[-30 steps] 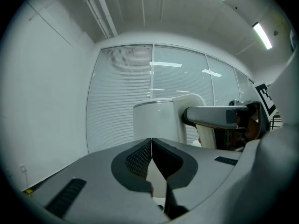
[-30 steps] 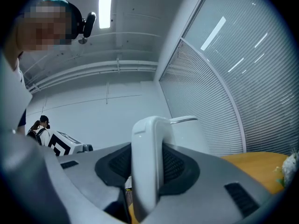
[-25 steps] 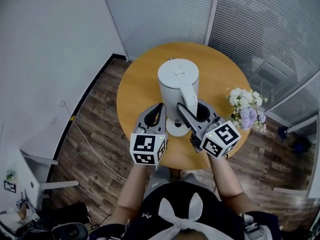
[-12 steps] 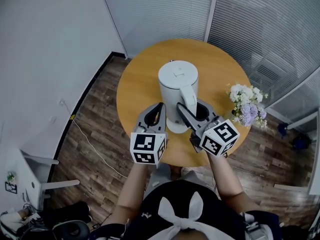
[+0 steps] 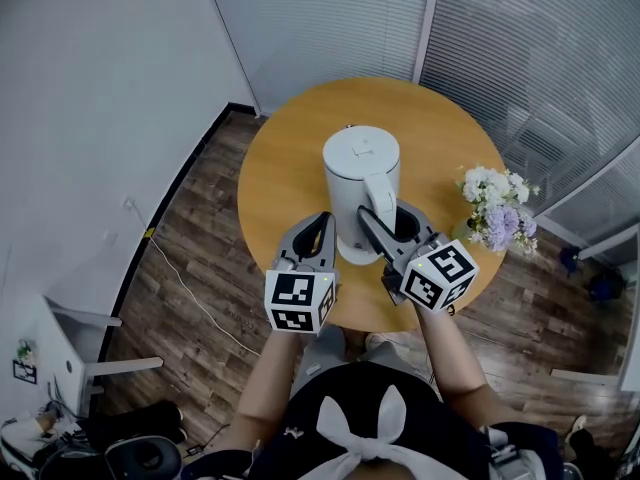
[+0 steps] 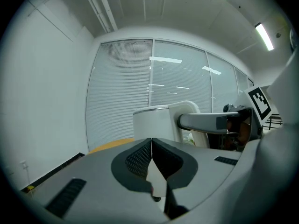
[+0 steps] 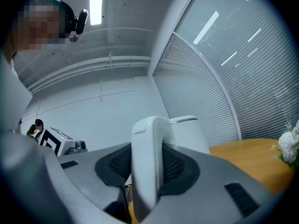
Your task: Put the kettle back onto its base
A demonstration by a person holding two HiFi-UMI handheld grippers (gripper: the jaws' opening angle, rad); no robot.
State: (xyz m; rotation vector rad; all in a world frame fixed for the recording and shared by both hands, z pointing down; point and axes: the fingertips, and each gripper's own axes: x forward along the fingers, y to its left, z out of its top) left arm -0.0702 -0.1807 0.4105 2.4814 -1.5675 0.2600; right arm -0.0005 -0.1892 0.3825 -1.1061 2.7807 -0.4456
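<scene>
The right gripper [image 5: 386,224] is gripping the handle [image 7: 145,158] of the white kettle [image 5: 360,160], its pads pressing on both sides of the handle with the kettle standing upright in front of it. The left gripper [image 5: 322,220] is hanging just to the kettle's left with its jaws closed together on nothing, apart from the kettle's wall. The kettle is sitting over the near part of the round wooden table [image 5: 285,158], and only a pale edge of the base [image 5: 346,256] is showing beneath it; whether the bottom is already seated or is hovering a little above cannot be told from these views.

To do this step well, the person is probably needing to hold the kettle level and centred over the base, so that the socket underneath meets the connector squarely, and to bring it straight down without swinging on the handle. The grip should come off only once the kettle is resting flat and not rocking.

Little is standing in the way. A bunch of white and lilac flowers [image 5: 496,214] is sitting near the table's right edge, well clear of the kettle but close to the right forearm's side. A thin cable [image 5: 190,290] is trailing over the wooden floor on the left, away from the work
</scene>
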